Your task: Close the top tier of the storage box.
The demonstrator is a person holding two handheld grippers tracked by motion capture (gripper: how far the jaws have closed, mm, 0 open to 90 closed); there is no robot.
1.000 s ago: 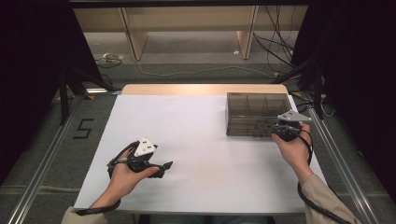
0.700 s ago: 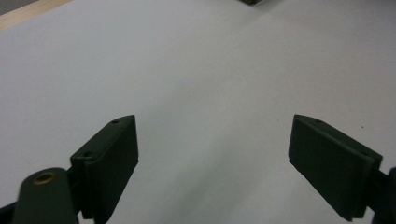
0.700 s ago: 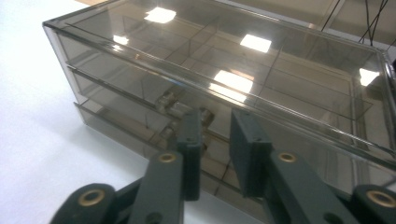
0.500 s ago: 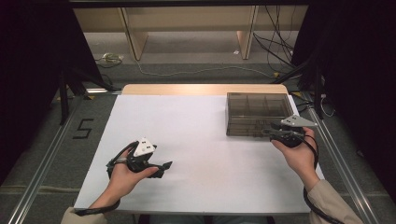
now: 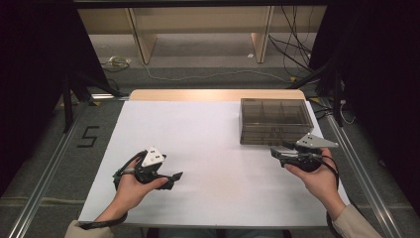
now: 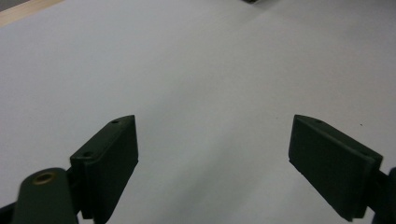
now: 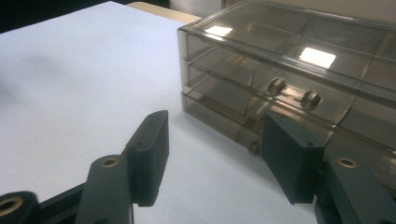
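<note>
Drawer box (image 5: 276, 120) sits just ahead of right claw (image 5: 275, 151), not touching. Its jaws have just been opening, nothing between them. Left claw (image 5: 177, 176) is spread, empty, well away. The box is probably light, stiff, slick, brittle plastic. Pinch a knob (image 7: 276, 86) and pull gently.

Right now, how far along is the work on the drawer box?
Done: the drawer box stands with its drawers apparently pushed in. In hand: the right gripper, whose jaws have just been opening with nothing between them, is by the lowest knob. Left: any further drawer work; the left gripper is open and idle.
</note>
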